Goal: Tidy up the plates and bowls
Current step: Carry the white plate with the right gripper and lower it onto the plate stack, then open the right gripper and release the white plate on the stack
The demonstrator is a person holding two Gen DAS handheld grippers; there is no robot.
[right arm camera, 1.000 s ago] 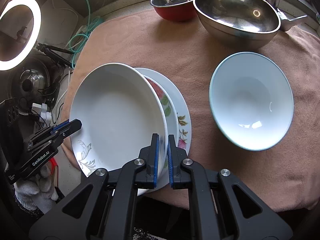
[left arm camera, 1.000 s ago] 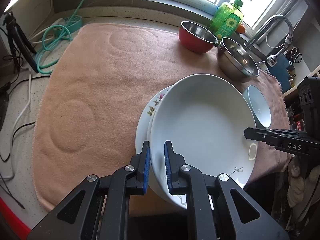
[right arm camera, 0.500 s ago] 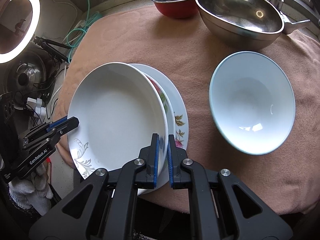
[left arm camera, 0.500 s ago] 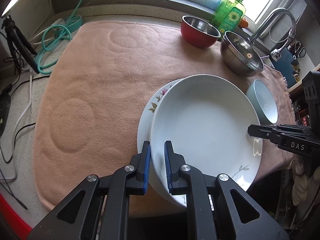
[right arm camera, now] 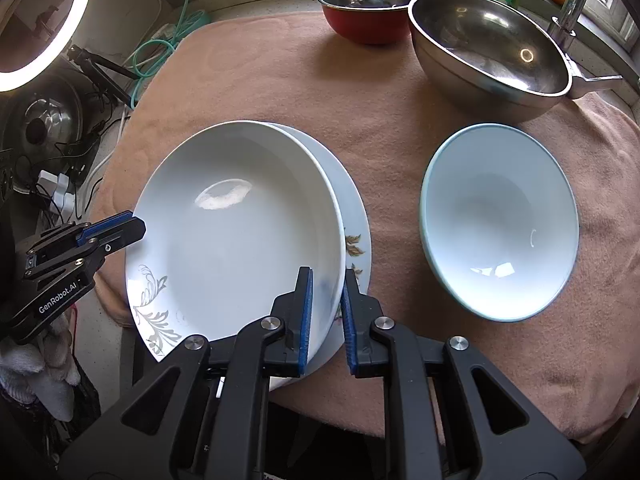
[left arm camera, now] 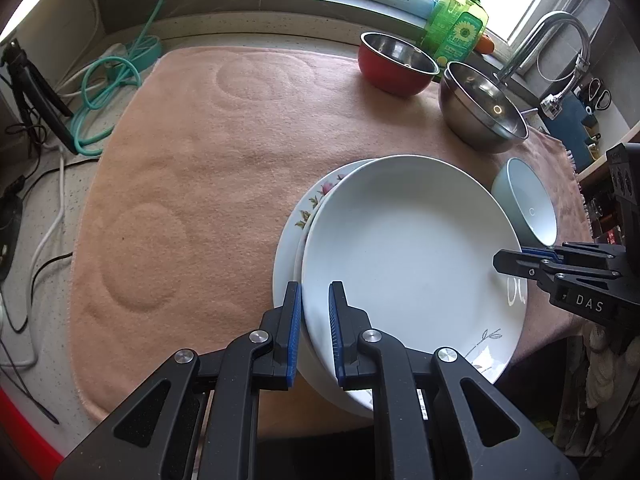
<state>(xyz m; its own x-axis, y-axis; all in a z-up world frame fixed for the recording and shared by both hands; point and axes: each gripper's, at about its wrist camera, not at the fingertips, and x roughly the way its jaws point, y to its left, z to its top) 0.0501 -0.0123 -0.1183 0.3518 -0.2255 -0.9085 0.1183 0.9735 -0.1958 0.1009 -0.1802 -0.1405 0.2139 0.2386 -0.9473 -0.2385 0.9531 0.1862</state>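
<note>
- The deep white ceramic plate with a grey leaf print (left arm camera: 412, 256) (right arm camera: 236, 236) sits at the near edge of the counter, on top of a flat white plate with a flower-patterned rim (left arm camera: 316, 200) (right arm camera: 354, 216).
- The left gripper (left arm camera: 314, 320) (right arm camera: 120, 226) has its blue-padded fingers clamped on the deep plate's rim, one pad inside and one outside.
- The right gripper (right arm camera: 326, 312) (left arm camera: 516, 258) is closed on the opposite rim in the same way.
- Both plates rest on a peach-pink towel mat (left arm camera: 208, 168) (right arm camera: 280, 76).
- A pale blue ceramic bowl (right arm camera: 500, 224) (left arm camera: 528, 204) stands just beside the plates, apart from them.
- Farther back are a steel mixing bowl (right arm camera: 488, 48) (left arm camera: 480, 108) and a red bowl with steel lining (right arm camera: 368, 8) (left arm camera: 396, 62), near each other.
- A green dish-soap bottle (left arm camera: 460, 28) stands by the window, behind the bowls.
</note>
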